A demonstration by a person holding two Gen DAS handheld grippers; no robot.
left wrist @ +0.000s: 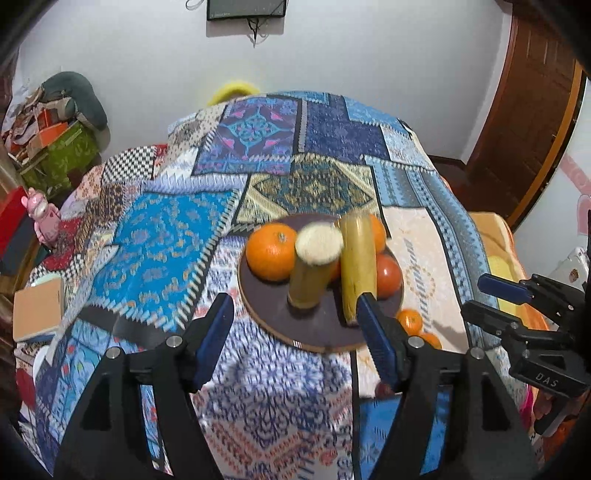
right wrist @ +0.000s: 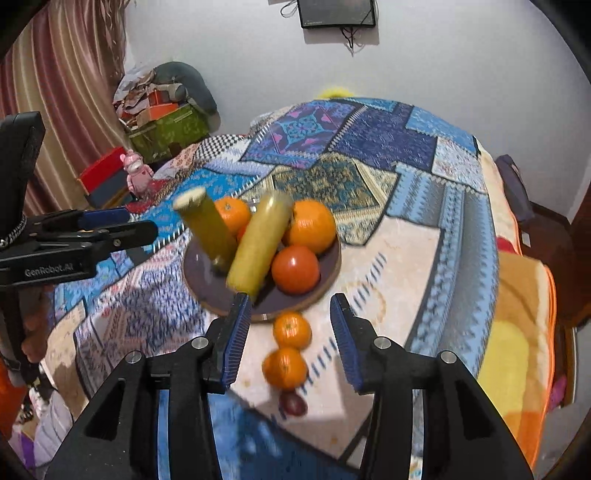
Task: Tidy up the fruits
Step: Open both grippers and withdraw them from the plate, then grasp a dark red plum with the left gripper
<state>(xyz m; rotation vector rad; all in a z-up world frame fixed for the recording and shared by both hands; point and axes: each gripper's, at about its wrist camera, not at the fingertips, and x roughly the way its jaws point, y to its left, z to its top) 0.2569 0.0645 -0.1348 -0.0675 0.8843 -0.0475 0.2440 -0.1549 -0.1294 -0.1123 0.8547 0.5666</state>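
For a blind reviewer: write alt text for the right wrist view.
The open right gripper hovers over two small orange tangerines lying on the patchwork tablecloth. Beyond them, a round dark plate holds oranges, a red tomato and two yellow-green cylindrical stalks.

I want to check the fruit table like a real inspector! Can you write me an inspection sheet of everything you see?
Surface: patchwork cloth covers the table.
Job's things: round plate holds two big oranges, a red fruit and two yellow-green stalk pieces. Two small oranges and a dark purple fruit lie on the cloth beside the plate.
Clutter: pink toy figure at the cloth's far edge.
Grippers: left gripper open, holding nothing; right gripper open, with the small oranges between its fingers in the picture, not gripped.
Cables: wires dangle under the wall screen.
Surroundings: white wall, curtain, piled boxes, wooden door.
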